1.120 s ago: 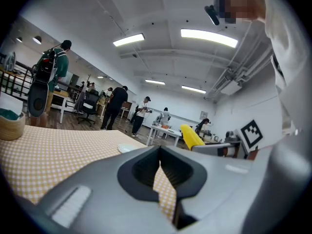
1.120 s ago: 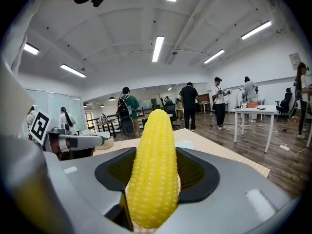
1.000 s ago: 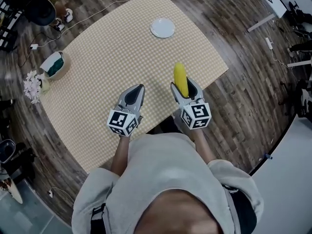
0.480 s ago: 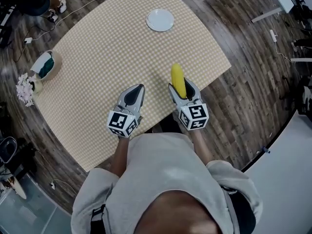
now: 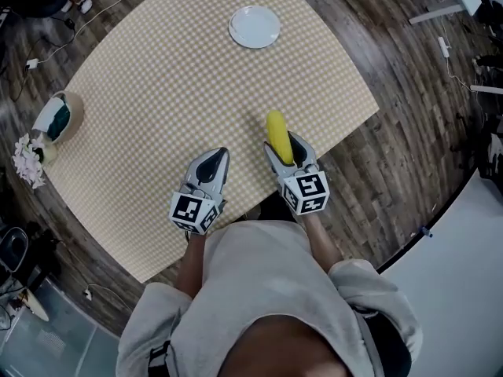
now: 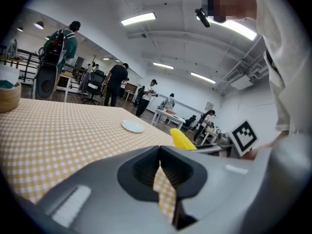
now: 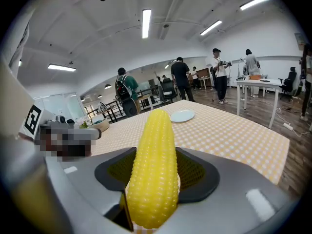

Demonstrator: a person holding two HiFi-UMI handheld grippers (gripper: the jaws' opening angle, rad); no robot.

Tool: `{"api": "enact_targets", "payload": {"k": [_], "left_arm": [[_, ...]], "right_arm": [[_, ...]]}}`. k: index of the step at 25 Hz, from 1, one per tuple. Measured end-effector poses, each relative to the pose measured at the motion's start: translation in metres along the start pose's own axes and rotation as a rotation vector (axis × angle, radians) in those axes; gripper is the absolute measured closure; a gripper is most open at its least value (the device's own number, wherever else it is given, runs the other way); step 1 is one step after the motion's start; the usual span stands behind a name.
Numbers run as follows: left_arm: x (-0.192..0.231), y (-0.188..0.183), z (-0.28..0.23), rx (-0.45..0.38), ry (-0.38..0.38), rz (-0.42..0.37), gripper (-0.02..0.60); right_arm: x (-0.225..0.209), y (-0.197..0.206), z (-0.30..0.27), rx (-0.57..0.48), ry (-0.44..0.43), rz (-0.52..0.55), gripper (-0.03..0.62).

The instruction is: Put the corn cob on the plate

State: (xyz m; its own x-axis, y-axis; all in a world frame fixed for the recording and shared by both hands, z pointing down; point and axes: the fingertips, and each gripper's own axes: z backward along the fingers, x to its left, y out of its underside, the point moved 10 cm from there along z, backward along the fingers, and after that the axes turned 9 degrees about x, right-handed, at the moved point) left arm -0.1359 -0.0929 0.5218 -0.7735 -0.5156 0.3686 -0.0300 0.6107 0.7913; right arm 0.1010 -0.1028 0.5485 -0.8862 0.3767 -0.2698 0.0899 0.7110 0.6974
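Two tools: right tool [image 5: 284, 154] clamped on corn cob [image 5: 276, 135], left tool [image 5: 212, 165] closed, empty. Risk: long cob pivoting loose en route to plate [image 5: 255, 26], upper centre.

I see a yellow corn cob [image 5: 276, 137], a white plate [image 5: 255, 27], a tablecloth [image 5: 157, 93] checked in pale yellow and white, a dark brown wood-grain floor [image 5: 409, 155], and the person's light grey top [image 5: 267, 289].

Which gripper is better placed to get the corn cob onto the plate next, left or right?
Right. The right gripper is already shut on the corn cob, which points toward the plate across the table. The left gripper is shut and empty beside it.
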Motion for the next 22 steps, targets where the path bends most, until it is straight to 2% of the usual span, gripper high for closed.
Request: {"api": "enact_targets", "payload": {"k": [10,22], "left_arm": [[0.002,0.007,-0.006,0.018,-0.024,0.051,0.574],[0.003,0.016,0.004,0.025,-0.055,0.087,0.574]], "right_arm": [[-0.031,-0.024,-0.048,0.021,-0.005,0.063,0.339],[-0.072,-0.103,-0.138,-0.033,-0.002,0.146,0.339]]}}
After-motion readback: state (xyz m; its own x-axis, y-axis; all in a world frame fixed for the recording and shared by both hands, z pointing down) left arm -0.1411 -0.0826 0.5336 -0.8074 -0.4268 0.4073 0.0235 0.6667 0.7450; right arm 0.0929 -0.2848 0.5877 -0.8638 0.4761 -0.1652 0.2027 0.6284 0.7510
